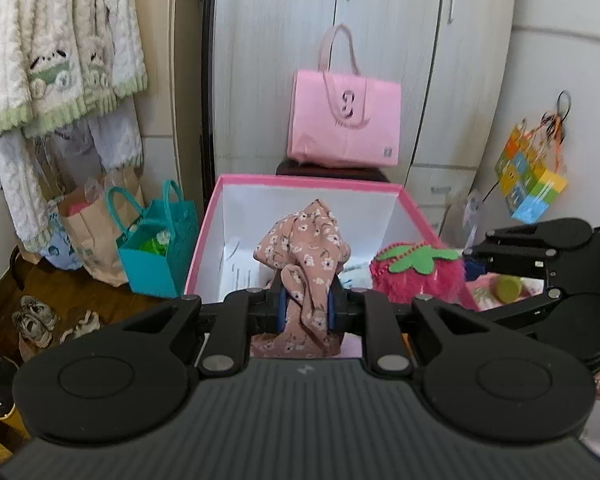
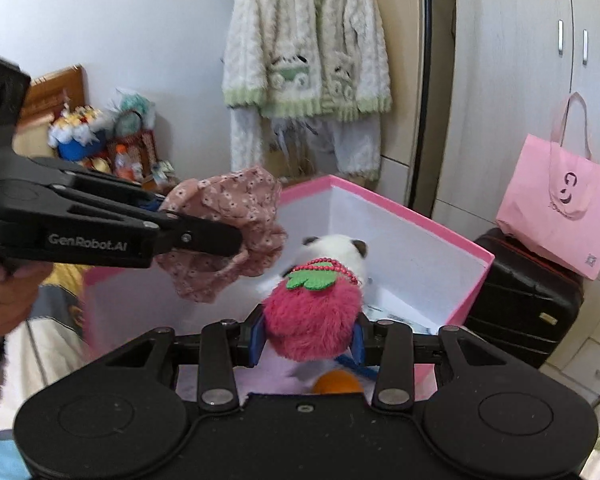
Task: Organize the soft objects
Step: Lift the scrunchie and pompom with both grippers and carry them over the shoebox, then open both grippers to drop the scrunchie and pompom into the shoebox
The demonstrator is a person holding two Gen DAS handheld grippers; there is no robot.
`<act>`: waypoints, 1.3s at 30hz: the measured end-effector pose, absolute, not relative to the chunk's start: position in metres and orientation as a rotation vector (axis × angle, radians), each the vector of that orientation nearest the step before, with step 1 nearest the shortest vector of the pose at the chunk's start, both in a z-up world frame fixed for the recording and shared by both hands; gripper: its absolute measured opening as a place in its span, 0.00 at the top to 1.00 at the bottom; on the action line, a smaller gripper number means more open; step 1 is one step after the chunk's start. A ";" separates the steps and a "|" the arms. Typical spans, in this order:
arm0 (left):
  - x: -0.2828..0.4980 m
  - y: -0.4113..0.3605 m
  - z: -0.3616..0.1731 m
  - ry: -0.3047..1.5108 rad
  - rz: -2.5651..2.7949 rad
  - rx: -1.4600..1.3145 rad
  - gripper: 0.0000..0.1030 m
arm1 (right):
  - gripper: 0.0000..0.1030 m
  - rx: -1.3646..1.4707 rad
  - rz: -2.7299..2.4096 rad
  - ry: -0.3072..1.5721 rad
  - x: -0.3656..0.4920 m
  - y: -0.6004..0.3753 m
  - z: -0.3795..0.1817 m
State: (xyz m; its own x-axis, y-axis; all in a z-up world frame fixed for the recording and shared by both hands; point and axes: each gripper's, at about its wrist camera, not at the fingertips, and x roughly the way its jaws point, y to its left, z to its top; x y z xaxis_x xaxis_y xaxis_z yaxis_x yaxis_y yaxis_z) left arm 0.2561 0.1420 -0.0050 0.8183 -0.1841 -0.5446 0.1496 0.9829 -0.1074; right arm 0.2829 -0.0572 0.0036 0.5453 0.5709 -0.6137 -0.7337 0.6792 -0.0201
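Pink box [image 1: 236, 179] sits below both your grippers: left gripper [image 1: 306, 304] clenches the floral cloth [image 1: 304, 252], right gripper [image 2: 308, 340] grasps the strawberry plush [image 2: 312, 320].

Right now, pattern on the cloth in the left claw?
Dusty pink cloth with small white flowers; clearest in the left wrist view.

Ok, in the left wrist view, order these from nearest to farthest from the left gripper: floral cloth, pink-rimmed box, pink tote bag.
1. Floral cloth, clamped between the left gripper fingers.
2. Pink-rimmed box, just ahead, below the cloth.
3. Pink tote bag, behind the box, against the wardrobe doors.
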 end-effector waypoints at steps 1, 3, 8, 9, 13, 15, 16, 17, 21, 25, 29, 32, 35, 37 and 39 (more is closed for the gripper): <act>0.260 0.141 -0.007 0.598 -0.172 -0.054 0.83 | 0.55 -0.318 0.768 0.611 0.286 -0.053 0.002; 0.270 0.139 -0.011 0.624 -0.159 -0.040 0.83 | 0.55 -0.372 0.755 0.610 0.287 -0.046 -0.002; 0.282 0.138 -0.018 0.660 -0.132 -0.051 0.80 | 0.54 -0.467 0.688 0.617 0.293 -0.032 -0.008; 0.284 0.138 -0.019 0.661 -0.124 -0.063 0.79 | 0.53 -0.480 0.668 0.619 0.295 -0.030 -0.009; 0.278 0.138 -0.018 0.646 -0.102 -0.082 0.60 | 0.35 -0.467 0.667 0.627 0.300 -0.032 -0.007; 0.269 0.140 -0.014 0.622 -0.091 -0.087 0.50 | 0.34 -0.424 0.679 0.610 0.297 -0.039 -0.002; 0.265 0.140 -0.012 0.611 -0.087 -0.082 0.48 | 0.34 -0.403 0.687 0.601 0.294 -0.044 0.002; 0.261 0.141 -0.010 0.602 -0.083 -0.073 0.48 | 0.33 -0.379 0.693 0.589 0.289 -0.050 0.006; 0.241 0.147 0.000 0.578 -0.087 -0.059 0.39 | 0.33 -0.299 0.724 0.569 0.267 -0.074 0.020; 0.218 0.150 0.011 0.557 -0.109 -0.052 0.38 | 0.32 -0.257 0.732 0.562 0.242 -0.093 0.031; 0.192 0.148 0.024 0.542 -0.158 -0.054 0.36 | 0.32 -0.231 0.734 0.563 0.220 -0.109 0.043; 0.173 0.145 0.032 0.538 -0.209 -0.049 0.35 | 0.32 -0.217 0.734 0.568 0.205 -0.120 0.051; 0.151 0.139 0.040 0.520 -0.242 -0.026 0.32 | 0.32 -0.211 0.716 0.580 0.188 -0.129 0.059; 0.136 0.130 0.046 0.494 -0.251 0.021 0.31 | 0.32 -0.220 0.675 0.598 0.179 -0.134 0.063; 0.123 0.121 0.050 0.480 -0.291 0.048 0.29 | 0.31 -0.230 0.665 0.594 0.167 -0.140 0.065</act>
State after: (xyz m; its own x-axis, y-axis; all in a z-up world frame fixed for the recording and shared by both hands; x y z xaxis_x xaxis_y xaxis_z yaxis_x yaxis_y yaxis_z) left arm 0.1226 0.1210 0.0497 0.8466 -0.2645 -0.4618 0.2872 0.9576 -0.0221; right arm 0.1673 -0.1398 0.0648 0.6298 0.5114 -0.5847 -0.6386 0.7694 -0.0148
